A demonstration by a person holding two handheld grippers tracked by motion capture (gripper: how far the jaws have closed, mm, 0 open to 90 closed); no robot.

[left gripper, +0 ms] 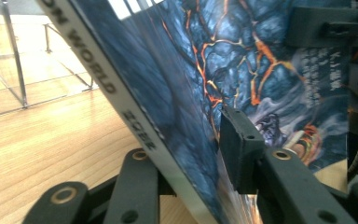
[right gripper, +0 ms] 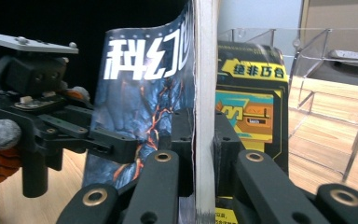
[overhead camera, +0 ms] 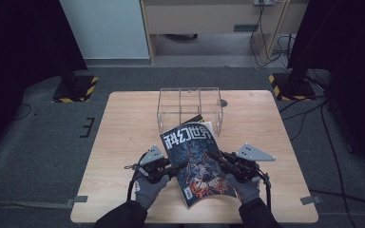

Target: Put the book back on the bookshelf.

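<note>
Both hand-held grippers, left [overhead camera: 183, 165] and right [overhead camera: 212, 155], grasp the magazine [overhead camera: 197, 164]; its long axis runs near-to-far, title end seemingly tilted toward the far box [overhead camera: 190, 108].

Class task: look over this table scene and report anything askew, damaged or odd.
The magazine is held up at a slant between the left gripper and the right gripper, its cover bowing and pages fanning slightly. The clear organiser box stands straight on the table. Nothing looks spilled or damaged.

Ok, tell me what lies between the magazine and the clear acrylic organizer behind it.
Nothing: in the high view the magazine's top corner overlaps the clear acrylic organizer's front wall, with no gap visible.
</note>
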